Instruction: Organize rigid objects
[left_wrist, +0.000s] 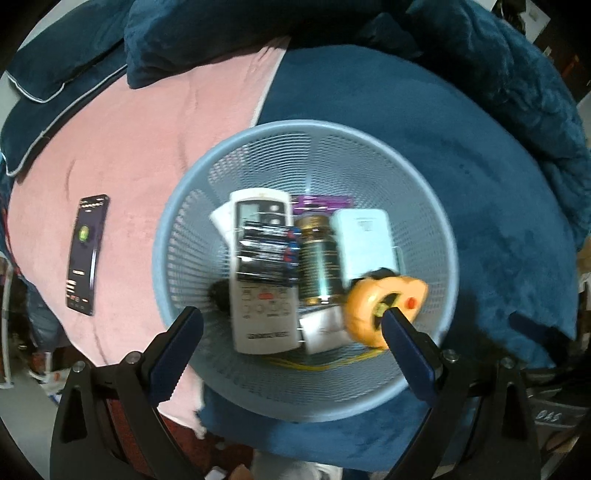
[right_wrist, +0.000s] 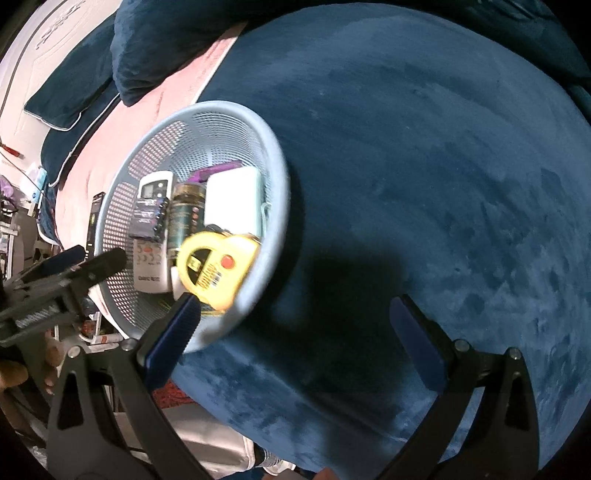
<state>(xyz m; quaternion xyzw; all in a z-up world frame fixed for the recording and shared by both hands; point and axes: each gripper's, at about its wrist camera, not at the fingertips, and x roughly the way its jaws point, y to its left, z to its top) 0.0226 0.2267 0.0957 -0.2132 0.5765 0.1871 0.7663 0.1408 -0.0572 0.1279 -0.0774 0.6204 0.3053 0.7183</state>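
Over the mesh basket (left_wrist: 177, 236) on the bed, I held both tools spread apart and empty; a yellow tape measure (right_wrist: 216, 267) seemingly rested inside it.

Basket (left_wrist: 424, 206) on bed, remote (left_wrist: 264, 273) left of bottle (left_wrist: 317, 258) inside, tape measure (left_wrist: 384, 310) seemingly at rim

- The right gripper (right_wrist: 295, 308) is wide open with nothing in it.
- A yellow tape measure (right_wrist: 216, 267) sits by its left finger, in the blue basket (right_wrist: 275, 206).
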